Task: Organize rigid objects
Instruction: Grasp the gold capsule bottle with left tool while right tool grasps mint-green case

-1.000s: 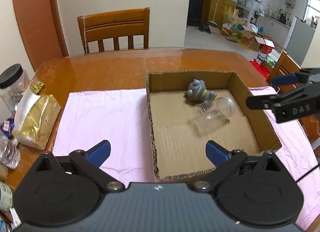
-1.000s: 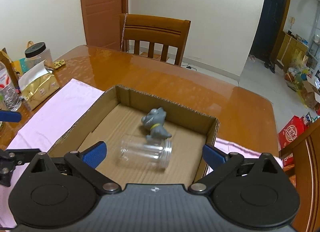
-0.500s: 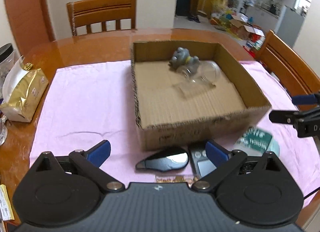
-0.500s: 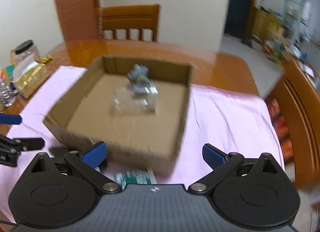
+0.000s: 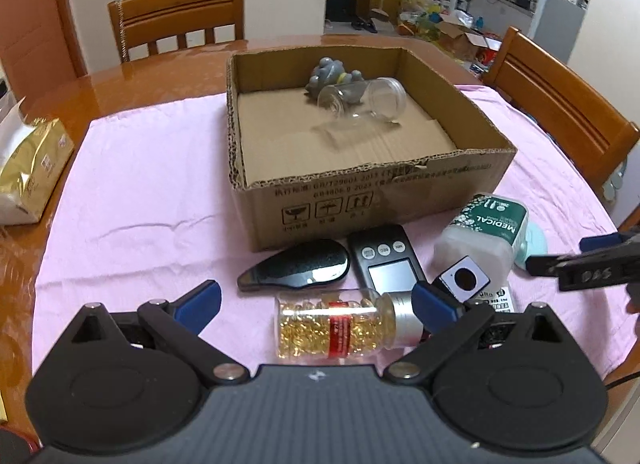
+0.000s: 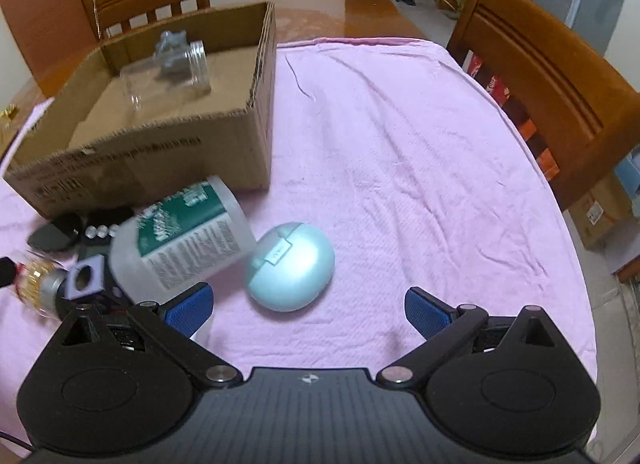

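Corrugated cardboard box (image 5: 360, 191), clear glass jar (image 5: 362, 97), smooth rounded mint case (image 6: 290, 266).

Lighting's soft daylight, mostly from the bright rooms in the upper right of both my views. Glare streaks the glossy table (image 5: 72, 91) up top. Heavy fisheye bending at the edges, and my right wrist view's left side is motion-smeared, especially the cardboard box (image 6: 168, 151).
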Demonstrator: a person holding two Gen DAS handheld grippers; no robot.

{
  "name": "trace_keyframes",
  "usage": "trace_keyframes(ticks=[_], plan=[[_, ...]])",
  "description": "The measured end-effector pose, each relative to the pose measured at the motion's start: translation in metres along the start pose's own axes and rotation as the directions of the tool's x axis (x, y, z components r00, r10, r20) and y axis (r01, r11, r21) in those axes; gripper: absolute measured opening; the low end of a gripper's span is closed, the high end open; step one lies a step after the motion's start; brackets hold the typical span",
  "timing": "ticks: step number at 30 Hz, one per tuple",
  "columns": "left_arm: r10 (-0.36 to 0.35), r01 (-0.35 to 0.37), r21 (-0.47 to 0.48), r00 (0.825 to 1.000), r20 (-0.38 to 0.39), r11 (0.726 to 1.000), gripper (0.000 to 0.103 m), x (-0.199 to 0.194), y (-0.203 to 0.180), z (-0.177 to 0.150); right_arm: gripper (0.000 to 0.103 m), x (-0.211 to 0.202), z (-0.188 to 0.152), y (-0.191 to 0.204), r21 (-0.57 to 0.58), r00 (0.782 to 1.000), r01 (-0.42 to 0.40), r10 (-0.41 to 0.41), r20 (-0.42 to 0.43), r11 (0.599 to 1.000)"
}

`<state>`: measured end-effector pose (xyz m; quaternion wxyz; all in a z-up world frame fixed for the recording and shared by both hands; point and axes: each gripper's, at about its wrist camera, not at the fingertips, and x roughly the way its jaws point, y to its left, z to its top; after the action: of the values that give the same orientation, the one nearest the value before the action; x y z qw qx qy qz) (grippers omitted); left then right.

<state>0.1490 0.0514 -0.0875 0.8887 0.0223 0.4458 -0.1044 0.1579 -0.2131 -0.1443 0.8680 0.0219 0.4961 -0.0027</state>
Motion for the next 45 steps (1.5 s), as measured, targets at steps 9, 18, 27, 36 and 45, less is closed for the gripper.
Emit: trace_keyframes(ticks=[9, 18, 27, 36, 45], plan=[[0.072, -0.074, -0.076, 0.997, -0.024, 0.994, 0.101, 0.001, -0.013, -0.004, 0.103, 0.031, 0.007, -0.003, -0.054, 1.000, -0.026, 0.026, 0.013, 0.998], [0.094, -0.096, -0.034, 0.995, -0.040, 0.995, 0.101, 0.005, -0.029, -0.007, 0.103, 0.028, -0.001, -0.031, -0.141, 0.998, -0.051, 0.054, 0.015, 0.989], [0.095, -0.097, -0.018, 0.993, -0.065, 0.995, 0.101, 0.018, -0.033, -0.013, 0.103, 0.027, -0.005, -0.032, -0.161, 0.997, -0.063, 0.068, 0.030, 0.985], [0.173, -0.175, -0.014, 0.982, -0.079, 0.985, 0.102, 0.027, -0.015, -0.015, 0.103, 0.025, -0.005, -0.033, -0.163, 0.997, -0.063, 0.069, 0.030, 0.985], [0.182, -0.186, -0.019, 0.975, -0.127, 0.982, 0.102, 0.044, -0.004, -0.022, 0.103, 0.026, -0.004, -0.025, -0.109, 0.999, -0.031, 0.033, 0.016, 0.994]])
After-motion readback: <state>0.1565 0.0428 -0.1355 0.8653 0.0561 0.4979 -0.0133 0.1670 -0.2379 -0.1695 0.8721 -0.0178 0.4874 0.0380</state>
